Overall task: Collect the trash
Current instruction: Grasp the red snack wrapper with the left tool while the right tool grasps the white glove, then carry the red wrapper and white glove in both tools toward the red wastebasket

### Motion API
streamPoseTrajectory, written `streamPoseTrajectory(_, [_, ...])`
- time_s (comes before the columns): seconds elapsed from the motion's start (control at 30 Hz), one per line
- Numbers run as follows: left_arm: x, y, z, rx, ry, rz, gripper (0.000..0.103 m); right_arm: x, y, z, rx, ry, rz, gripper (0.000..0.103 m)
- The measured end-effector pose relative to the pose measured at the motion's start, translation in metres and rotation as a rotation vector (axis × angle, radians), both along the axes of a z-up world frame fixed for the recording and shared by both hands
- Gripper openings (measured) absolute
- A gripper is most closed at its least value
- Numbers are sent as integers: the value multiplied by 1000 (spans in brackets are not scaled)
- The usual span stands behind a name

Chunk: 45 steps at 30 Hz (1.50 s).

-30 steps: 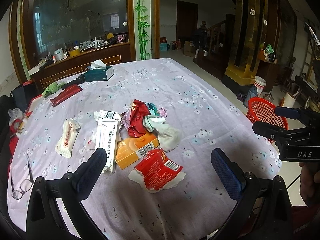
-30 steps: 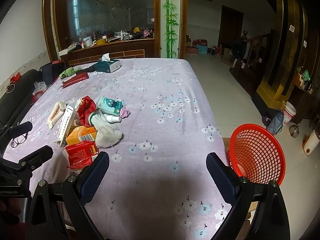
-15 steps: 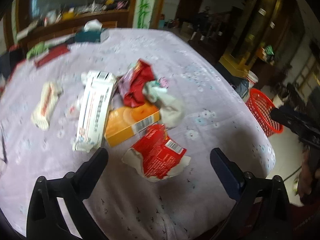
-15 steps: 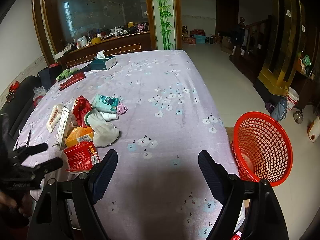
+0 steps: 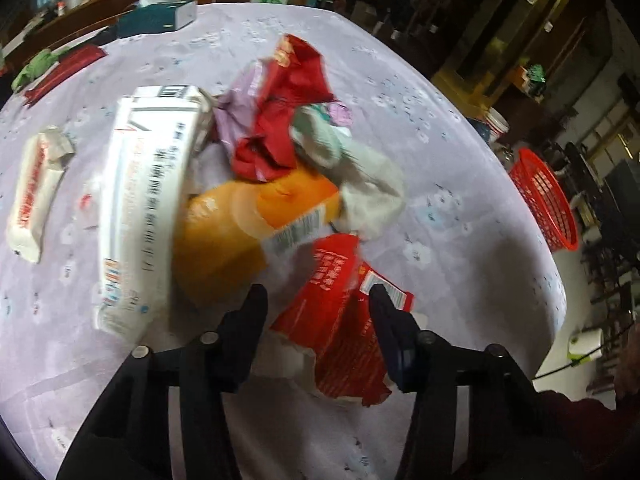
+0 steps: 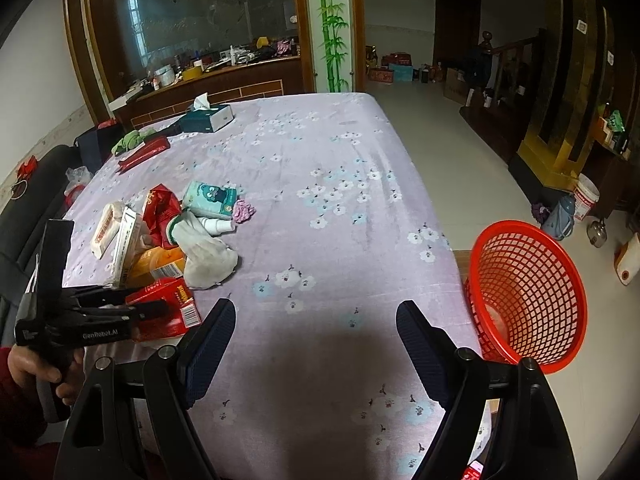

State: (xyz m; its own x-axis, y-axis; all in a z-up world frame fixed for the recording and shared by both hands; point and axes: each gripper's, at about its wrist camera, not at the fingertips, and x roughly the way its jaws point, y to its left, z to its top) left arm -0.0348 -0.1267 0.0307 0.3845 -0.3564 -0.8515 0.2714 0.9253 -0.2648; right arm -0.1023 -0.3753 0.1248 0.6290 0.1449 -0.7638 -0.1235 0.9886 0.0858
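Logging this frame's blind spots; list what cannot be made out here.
- Left wrist view: print on the white carton is motion-blurred, unreadable.
- Left wrist view: the left gripper straddles the red packet; contact cannot be told.
- Right wrist view: the red basket floor is partly hidden by its own wall.

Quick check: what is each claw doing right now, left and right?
Left claw: fingers around the red packet; grip not confirmed.
Right claw: open, empty, above the tablecloth.

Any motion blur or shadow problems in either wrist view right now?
Left wrist view: heavy motion blur, text on the white box smeared, red packet soft. Right wrist view: sharp, but a dark shadow lies on the tablecloth between the right gripper fingers.
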Motion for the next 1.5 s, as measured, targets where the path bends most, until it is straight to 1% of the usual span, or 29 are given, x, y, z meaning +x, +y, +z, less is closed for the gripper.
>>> streamPoseTrajectory(0.03, [-2, -3, 1, 1, -5, -12, 40, 2, 2, -1, 3, 4, 9, 86])
streamPoseTrajectory(0.07, [-3, -5, 1, 3, -7, -22, 29, 4, 5, -2, 7, 8, 18, 86])
streamPoseTrajectory(0.1, [-4, -7, 1, 4, -8, -26, 20, 6, 7, -3, 12, 13, 28, 86])
streamPoseTrajectory(0.17, [-7, -9, 2, 0, -7, -26, 17, 14, 16, -6, 37, 39, 62, 86])
streamPoseTrajectory(0.3, [-17, -8, 10, 15, -45, -31, 17, 31, 38, -13, 31, 62, 128, 84])
streamPoseTrajectory(0.37, [-24, -3, 19, 20, -70, -29, 16, 42, 50, -17, 35, 76, 162, 76])
streamPoseTrajectory(0.5, [-39, 10, 36, 9, -120, -11, 16, 65, 77, -29, 26, 111, 226, 74])
streamPoseTrajectory(0.57, [-44, 15, 43, 20, -144, -2, 16, 75, 91, -36, 26, 128, 255, 70])
streamPoseTrajectory(0.63, [-47, 22, 49, 30, -162, 10, 16, 86, 103, -40, 28, 137, 271, 70])
streamPoseTrajectory(0.8, [-55, 43, 59, 29, -193, 54, 16, 105, 135, -53, -32, 139, 305, 67])
streamPoseTrajectory(0.83, [-56, 45, 60, 30, -197, 60, 17, 110, 138, -59, -46, 155, 299, 64])
streamPoseTrajectory(0.9, [-58, 51, 61, 41, -206, 73, 17, 115, 141, -71, -53, 197, 289, 47])
streamPoseTrajectory(0.93, [-59, 52, 61, 43, -210, 76, 17, 116, 140, -77, -59, 225, 278, 30])
streamPoseTrajectory(0.97, [-60, 55, 62, 42, -212, 78, 17, 115, 138, -81, -57, 242, 259, 24])
streamPoseTrajectory(1.0, [-60, 56, 62, 40, -213, 78, 17, 114, 135, -81, -44, 243, 249, 24])
streamPoseTrajectory(1.07, [-59, 59, 63, 38, -220, 80, 17, 106, 126, -79, -13, 242, 226, 16])
streamPoseTrajectory(1.3, [-54, 49, 68, 37, -244, 38, 17, 72, 97, -63, 123, 242, 145, 14])
streamPoseTrajectory(1.43, [-47, 38, 71, 31, -254, 4, 17, 55, 85, -51, 167, 225, 112, 14])
streamPoseTrajectory(1.5, [-44, 32, 72, 28, -260, -13, 16, 49, 79, -47, 168, 215, 94, 14])
